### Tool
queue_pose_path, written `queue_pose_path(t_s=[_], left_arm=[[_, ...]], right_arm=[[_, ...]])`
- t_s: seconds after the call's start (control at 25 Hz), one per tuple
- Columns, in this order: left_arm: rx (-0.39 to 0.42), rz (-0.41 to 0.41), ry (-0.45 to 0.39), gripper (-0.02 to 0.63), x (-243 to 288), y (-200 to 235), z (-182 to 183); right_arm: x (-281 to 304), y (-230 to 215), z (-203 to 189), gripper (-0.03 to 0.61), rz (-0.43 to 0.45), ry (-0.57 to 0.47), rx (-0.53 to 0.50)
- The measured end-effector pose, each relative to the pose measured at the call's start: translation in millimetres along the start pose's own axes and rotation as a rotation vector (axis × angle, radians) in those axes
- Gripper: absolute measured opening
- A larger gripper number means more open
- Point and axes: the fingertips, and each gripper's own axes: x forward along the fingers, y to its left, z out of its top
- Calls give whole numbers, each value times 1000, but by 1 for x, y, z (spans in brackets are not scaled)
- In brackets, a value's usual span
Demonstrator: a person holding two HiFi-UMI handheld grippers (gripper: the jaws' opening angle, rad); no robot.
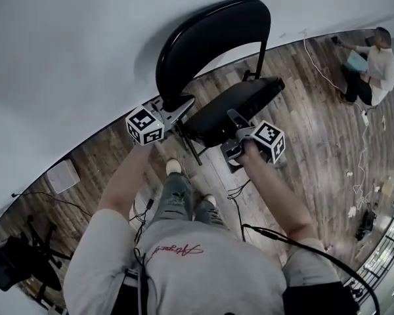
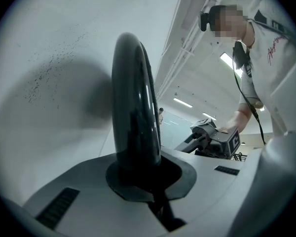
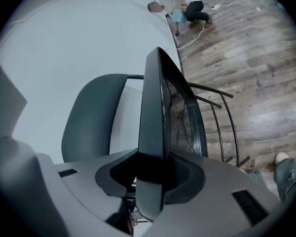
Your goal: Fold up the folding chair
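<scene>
A black folding chair stands by the white wall, its rounded backrest [image 1: 210, 41] upright and its seat [image 1: 233, 107] tilted. My left gripper [image 1: 182, 104] is shut on the backrest's lower left edge; in the left gripper view the backrest [image 2: 133, 107] rises edge-on out of that gripper [image 2: 138, 181]. My right gripper [image 1: 235, 118] is at the seat's front edge. In the right gripper view the seat [image 3: 155, 112] stands edge-on in the notch of the right gripper [image 3: 150, 177], both jaws against it, with the backrest [image 3: 91, 117] behind it to the left and the thin metal legs [image 3: 222, 117] to the right.
The white wall [image 1: 65, 51] runs close behind the chair. A person [image 1: 374, 64] sits on the wooden floor at the far right, with cables [image 1: 358, 176] trailing nearby. A white box [image 1: 61, 176] and dark equipment [image 1: 13, 261] lie at the left. My feet [image 1: 174, 167] stand just before the chair.
</scene>
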Motion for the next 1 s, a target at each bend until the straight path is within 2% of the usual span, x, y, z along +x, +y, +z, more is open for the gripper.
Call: queue_pose_path(t_s=[0.2,0.36,0.56,0.76,1.0], left_arm=[[-82,25,-24,15,-9,39,2],[-73,20,-20,15,-9,42,13],[-86,7,11,15,-9,62,14],[-50,8,4,15,-10,61,22],[5,32,1,15,-14,71,23]], right_arm=[[28,4,-14,132,-41,51,-4],[26,13,-20,132,-40,86,27],[41,19,-25,132,-50,65,91],[41,23,-33,132,-64,104,87],[70,39,-34,130,-153,82,32]])
